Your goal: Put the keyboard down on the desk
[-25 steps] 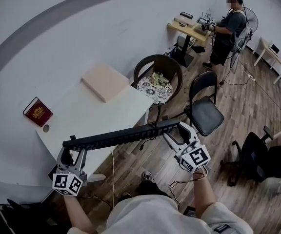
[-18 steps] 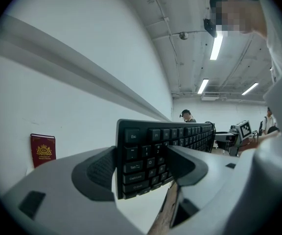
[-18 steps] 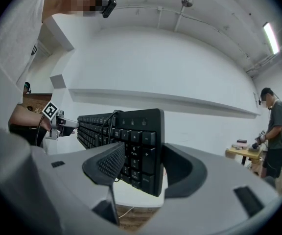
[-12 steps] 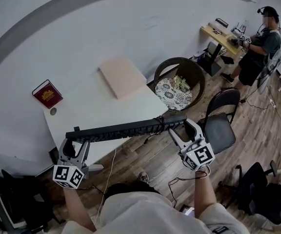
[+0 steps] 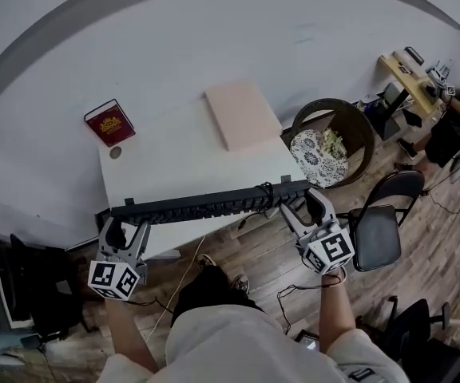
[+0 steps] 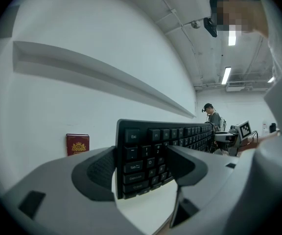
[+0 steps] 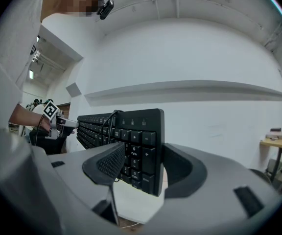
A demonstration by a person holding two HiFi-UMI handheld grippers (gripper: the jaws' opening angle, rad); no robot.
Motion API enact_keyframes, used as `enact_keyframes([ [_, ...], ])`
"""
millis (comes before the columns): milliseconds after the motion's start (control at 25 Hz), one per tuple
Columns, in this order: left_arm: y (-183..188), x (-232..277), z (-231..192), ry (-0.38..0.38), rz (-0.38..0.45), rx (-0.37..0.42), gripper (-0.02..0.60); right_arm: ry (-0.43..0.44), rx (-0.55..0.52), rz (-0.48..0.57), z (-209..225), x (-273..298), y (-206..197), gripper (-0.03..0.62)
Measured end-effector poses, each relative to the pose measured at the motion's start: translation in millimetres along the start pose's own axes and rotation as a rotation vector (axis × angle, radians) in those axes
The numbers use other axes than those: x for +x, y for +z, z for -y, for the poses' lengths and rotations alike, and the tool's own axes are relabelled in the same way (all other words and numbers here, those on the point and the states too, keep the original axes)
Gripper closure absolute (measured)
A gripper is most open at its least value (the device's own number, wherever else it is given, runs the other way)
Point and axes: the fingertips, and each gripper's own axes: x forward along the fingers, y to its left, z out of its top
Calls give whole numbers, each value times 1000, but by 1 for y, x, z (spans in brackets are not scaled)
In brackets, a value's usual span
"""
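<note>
Both arms are held out ahead of the torso, the left forearm [image 5: 124, 335] and right forearm [image 5: 335, 313] set well apart. The grey left hand-held gripper [image 5: 124, 227] is pointed roughly level, its jaws clamped on the left end of the long black keyboard [image 5: 206, 206], one pad on the key face, the other on the back. The grey right hand-held gripper [image 5: 303, 208] is likewise clamped, on the right end.

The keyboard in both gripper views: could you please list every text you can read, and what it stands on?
"Esc": top-left key of the keyboard, left gripper view.
"Tab": a key lower in that column.
"+": numpad key, right gripper view.
Other key legends are too blurred; the red book shows a gold emblem, wording unreadable.
</note>
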Motion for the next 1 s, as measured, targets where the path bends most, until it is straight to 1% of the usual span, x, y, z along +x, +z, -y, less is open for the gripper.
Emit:
enact_keyframes([
  [160, -5, -6, -19, 41, 4, -19, 256, 43, -8, -9, -9, 26, -2, 349],
  [400, -9, -4, -45, 76, 4, -43, 256, 83, -18, -27, -16, 60, -2, 350],
  [560, -18, 18, -93, 85, -13, -72, 256, 92, -17, -56, -23, 115, -12, 349],
  [600, -20, 20, -98, 87, -17, -75, 256, 94, -15, -63, -24, 121, -14, 349],
  [720, -20, 18, -93, 89, -18, -72, 256, 93, -10, -71, -22, 115, -15, 349],
  [880, -30, 31, -114, 85, -41, -97, 256, 93, -1, -103, -24, 138, -26, 349],
  [1000, -32, 32, -117, 76, -50, -107, 256, 89, -3, -114, -26, 139, -25, 349],
])
